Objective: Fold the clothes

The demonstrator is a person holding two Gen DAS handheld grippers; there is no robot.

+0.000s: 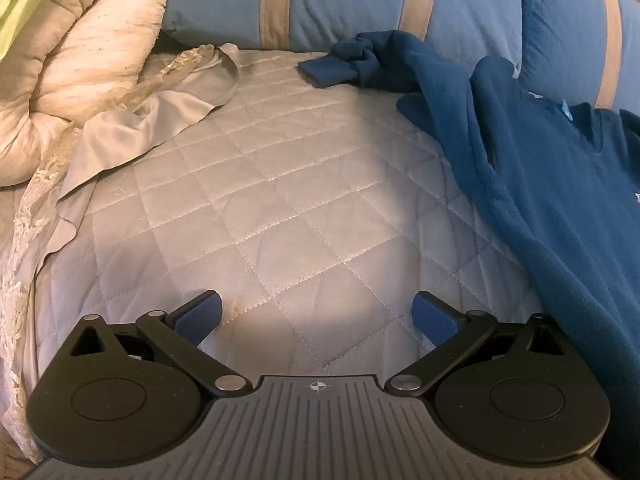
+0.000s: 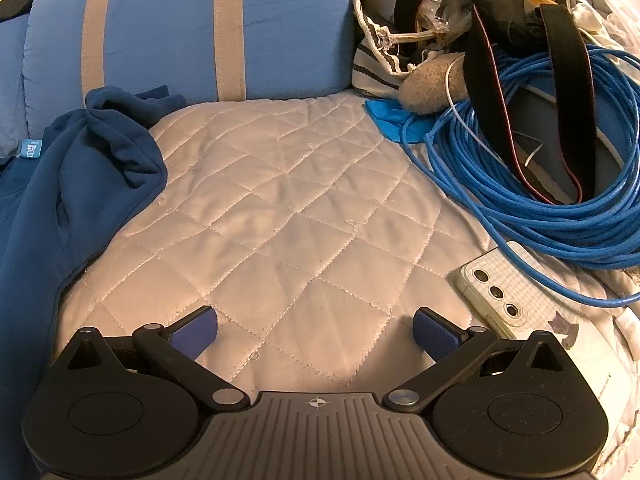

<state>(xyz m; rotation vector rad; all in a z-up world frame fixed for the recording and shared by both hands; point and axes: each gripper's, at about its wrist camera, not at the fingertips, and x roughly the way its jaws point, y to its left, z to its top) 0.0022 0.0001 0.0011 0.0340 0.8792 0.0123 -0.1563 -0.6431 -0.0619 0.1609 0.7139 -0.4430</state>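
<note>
A: Left wrist view first: how do the jaws stand?

B: The left gripper (image 1: 318, 316) has its jaws spread wide with nothing between them, only the pale quilted bedspread (image 1: 248, 200) below. Its blue pads (image 1: 200, 316) hang above the cloth, not gripping it.

A: And the garment?

B: The dark blue fleece sweater (image 1: 540, 184) lies on the bed to the right of that gripper, running from the near right edge up toward the pillows. One sleeve (image 1: 360, 60) stretches left along the foot of the blue striped pillow (image 1: 340, 0), its cuff bunched on the quilt.

A: Anything on the left side?

B: A grey satin cloth with lace trim (image 1: 132, 132) lies crumpled there, with a rolled cream comforter (image 1: 80, 60) beyond it.

A: Right wrist view?

B: The right gripper (image 2: 316, 330) is likewise released, jaws wide over bare quilt. The sweater sits to its left, its other sleeve folded over itself. To the right, a phone (image 2: 504, 296) lies camera-side up just beside the right finger, partly under a coil of blue cable (image 2: 520, 200). A black strap (image 2: 492, 112) drapes over the coil, and a striped bag (image 2: 380, 60) stands behind.
</note>
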